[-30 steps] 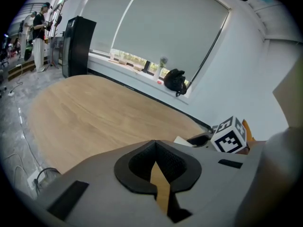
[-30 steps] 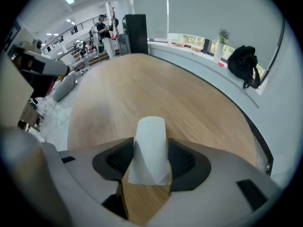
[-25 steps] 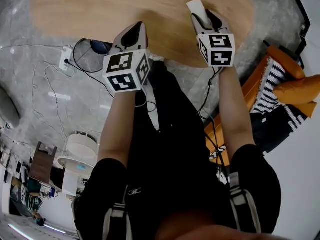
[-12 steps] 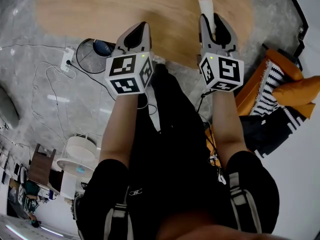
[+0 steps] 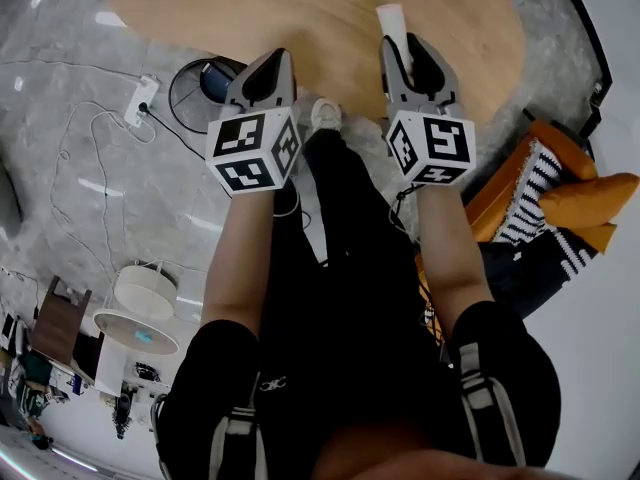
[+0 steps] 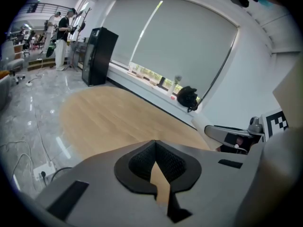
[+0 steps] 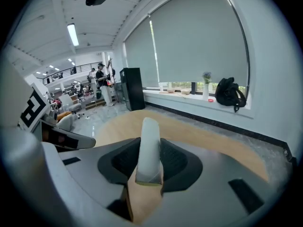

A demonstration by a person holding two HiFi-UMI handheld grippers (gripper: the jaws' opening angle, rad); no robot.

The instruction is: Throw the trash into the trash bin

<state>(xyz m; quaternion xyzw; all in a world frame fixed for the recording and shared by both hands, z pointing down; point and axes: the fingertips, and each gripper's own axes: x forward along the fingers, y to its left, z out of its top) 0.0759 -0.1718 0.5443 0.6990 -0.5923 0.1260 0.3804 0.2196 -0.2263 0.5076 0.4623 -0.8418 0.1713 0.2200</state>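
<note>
Right tool (image 5: 410,48), jaws just tightened on white trash (image 5: 392,20), forearm (image 5: 445,238) outstretched, pointing downward.

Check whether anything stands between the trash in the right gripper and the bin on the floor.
The right gripper, jaws just closed further, pinches the white trash over the wooden table. Only the left gripper hangs between it and the round bin on the floor by the table's edge.

Left gripper (image 5: 270,60) closed, right gripper (image 5: 408,48) clamped.

Grey left gripper (image 5: 270,63) and right gripper (image 5: 408,48), black-white marker cubes (image 5: 252,150), black sleeves (image 5: 215,368), black trousers (image 5: 345,268).
</note>
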